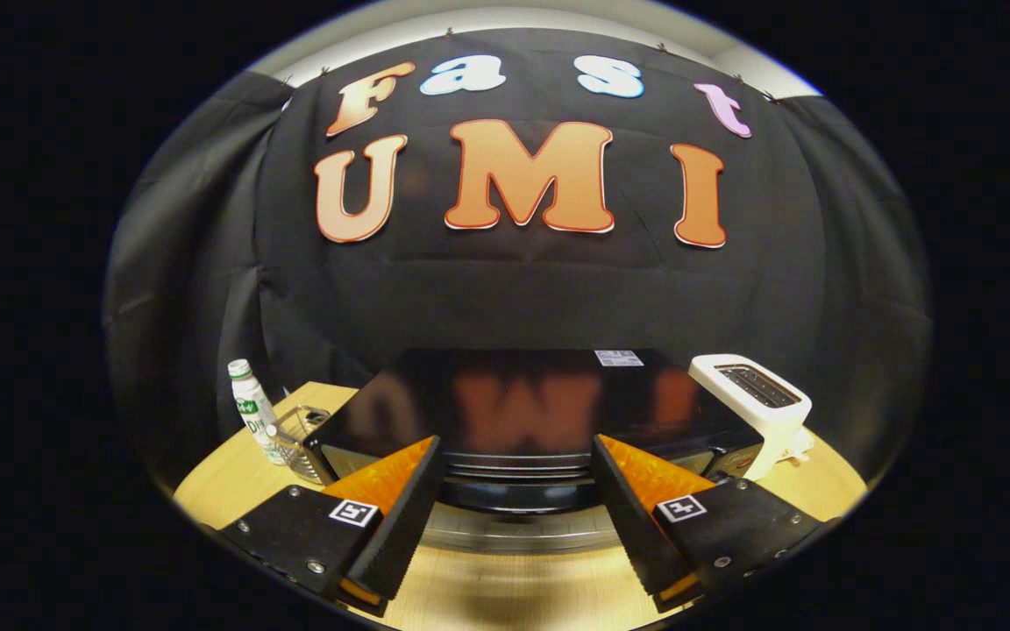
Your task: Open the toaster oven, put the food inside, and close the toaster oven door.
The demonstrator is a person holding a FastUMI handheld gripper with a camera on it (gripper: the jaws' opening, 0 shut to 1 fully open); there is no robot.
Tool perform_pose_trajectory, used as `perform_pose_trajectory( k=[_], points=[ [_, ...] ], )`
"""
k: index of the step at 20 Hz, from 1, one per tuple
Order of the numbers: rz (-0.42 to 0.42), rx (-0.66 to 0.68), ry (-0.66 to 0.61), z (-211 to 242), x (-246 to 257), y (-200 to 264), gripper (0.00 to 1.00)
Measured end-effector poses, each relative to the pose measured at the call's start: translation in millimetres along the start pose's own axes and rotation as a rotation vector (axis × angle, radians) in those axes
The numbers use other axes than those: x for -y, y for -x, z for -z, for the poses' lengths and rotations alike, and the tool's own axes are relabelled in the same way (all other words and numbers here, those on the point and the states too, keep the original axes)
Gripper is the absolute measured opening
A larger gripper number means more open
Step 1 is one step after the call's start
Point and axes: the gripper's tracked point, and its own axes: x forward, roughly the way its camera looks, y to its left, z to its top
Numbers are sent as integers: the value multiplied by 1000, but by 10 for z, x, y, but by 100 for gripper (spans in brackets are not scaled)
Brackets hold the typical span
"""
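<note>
— Two fingers of the tool (pixel 518 491) show at the bottom of the gripper view. What are they doing?

— They are spread wide apart and pinch nothing. Between them shows the front of the toaster oven (pixel 518 412), which stands on the light wooden bench (pixel 505 592).

— Where exactly is the toaster oven?

— Just ahead of the fingertips, in the middle of the bench, seen from slightly above. It is a black box with a glossy top that mirrors the wall behind it. Its door (pixel 518 486) faces the tool; the dark handle bar runs across the gap between the fingers, with a pale metal strip below it. From here I cannot tell whether the door is fully shut.

— What else stands on the bench?

— Left of the oven, a clear glass jug (pixel 299 443) sits close against its corner, and a small white bottle (pixel 252 405) with a green label stands just beyond the jug. Right of the oven, a white pop-up toaster (pixel 755 399) stands close by its rear corner, slots upward.

— And behind?

— A black cloth wall (pixel 522 289).
</note>
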Motion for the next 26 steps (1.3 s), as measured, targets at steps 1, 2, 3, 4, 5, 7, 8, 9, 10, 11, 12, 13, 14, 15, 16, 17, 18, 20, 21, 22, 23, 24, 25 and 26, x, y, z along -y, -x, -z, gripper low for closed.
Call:
perform_pose_trajectory(
  k=[1, 2, 3, 4, 5, 7, 8, 9, 10, 11, 12, 13, 14, 15, 16, 17, 18, 20, 21, 22, 23, 24, 25, 26],
  points=[
    [1, 8, -8, 11, 15, 19, 100],
    [4, 8, 0, 28, 8, 47, 99],
    [7, 11, 8, 40, 4, 92, 99],
    [9, 9, 9, 48, 8, 128, 99],
    [9, 9, 7, 76, 9, 177, 99],
    [8, 1, 18, 125, 4, 283, 99],
    [7, -4, 23, 153, 3, 340, 99],
    [6, -9, 28, 199, 5, 414, 99],
    [4, -15, 35, 247, 6, 473, 99],
    [3, -21, 42, 292, 8, 551, 99],
    [3, -23, 48, 333, 8, 598, 99],
    [4, -24, 51, 395, 9, 673, 99],
    [5, -26, 56, 448, 11, 735, 99],
    [6, -32, 61, 520, 10, 804, 99],
    [6, -41, 67, 590, 12, 866, 99],
    [6, -53, 72, 675, 9, 926, 99],
    [5, -66, 78, 753, 9, 980, 99],
    [1, -91, 87, 917, 12, 1068, 99],
    [-2, -98, 92, 986, 8, 1105, 99],
    [-3, -108, 91, 1041, 13, 1132, 98],
    [1, -121, 82, 1117, 38, 1167, 97],
    [5, -134, 57, 1179, 60, 1178, 98],
    [9, -152, 21, 1246, 77, 1196, 98],
    [14, -155, -4, 1307, 94, 1209, 98]
  ],
)
